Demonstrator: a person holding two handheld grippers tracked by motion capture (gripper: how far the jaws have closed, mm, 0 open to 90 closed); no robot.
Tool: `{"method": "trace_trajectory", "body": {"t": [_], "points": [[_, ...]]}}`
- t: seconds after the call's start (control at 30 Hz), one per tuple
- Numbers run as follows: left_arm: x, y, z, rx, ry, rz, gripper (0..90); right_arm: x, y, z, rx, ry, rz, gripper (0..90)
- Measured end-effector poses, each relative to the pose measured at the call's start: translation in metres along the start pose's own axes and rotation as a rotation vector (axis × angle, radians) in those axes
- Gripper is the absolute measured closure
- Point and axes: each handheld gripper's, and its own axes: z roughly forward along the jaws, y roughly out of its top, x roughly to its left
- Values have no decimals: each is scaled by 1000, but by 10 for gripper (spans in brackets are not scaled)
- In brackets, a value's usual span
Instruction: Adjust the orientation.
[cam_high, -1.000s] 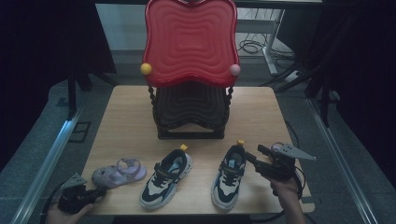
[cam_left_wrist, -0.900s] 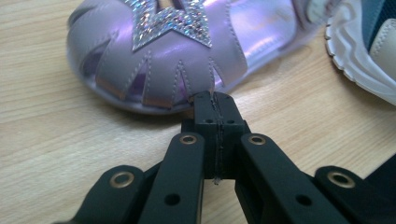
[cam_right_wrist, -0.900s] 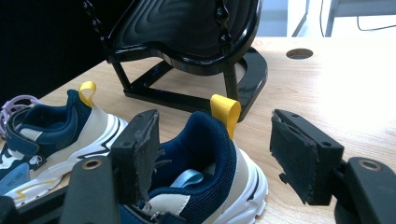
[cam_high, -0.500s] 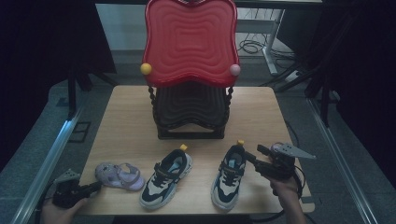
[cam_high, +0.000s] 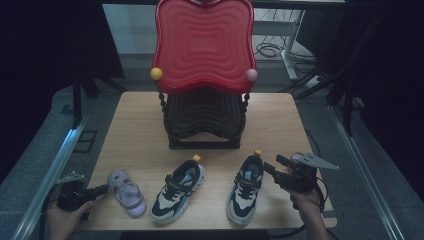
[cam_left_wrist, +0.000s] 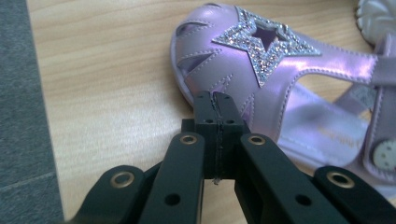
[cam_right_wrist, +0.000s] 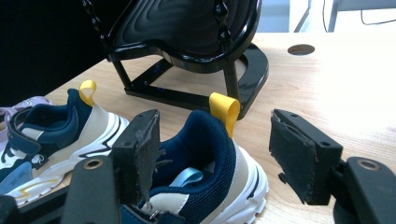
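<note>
- The left gripper (cam_high: 102, 190) sits at the near left corner of the tabletop (cam_high: 135, 130), its jaws pressed fully together with nothing between them; in the left gripper view the closed tips touch, or all but touch, the toe of the purple sandal (cam_left_wrist: 289, 88).
- The purple sandal (cam_high: 127, 192) lies near the front edge, just left of the two sneakers, toe toward the left gripper.
- The step in hand looks like nudging the sandal into line with the other shoes, using the closed tips as a pusher rather than a clamp.
- The next move probably calls for a short, level push on the toe, kept low so the tips do not ride up over the soft upper.
- The right gripper (cam_high: 272, 169) hovers at the near right with jaws wide apart and empty; in the right gripper view they stand either side of the heel of the right sneaker (cam_right_wrist: 205, 163), not pressing it.
- Shoes counted: one sandal, two sneakers, the left sneaker (cam_high: 179, 191) and the right sneaker (cam_high: 245, 189).
- Farther back stands one black rack (cam_high: 204, 120), with one red tray (cam_high: 202, 42) above it.
</note>
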Motion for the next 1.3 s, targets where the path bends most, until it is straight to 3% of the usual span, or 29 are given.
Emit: {"method": "trace_trajectory", "body": {"t": [0.33,0.57,1.3], "points": [[1,18,8,-15,6,-8,899,-4,0,-7,-11,-10,6,342],[1,23,9,-23,0,-9,899,-5,0,-6,-9,-9,14,344],[3,44,32,-22,-64,-4,894,-4,-3,2,13,-3,14,345]]}}
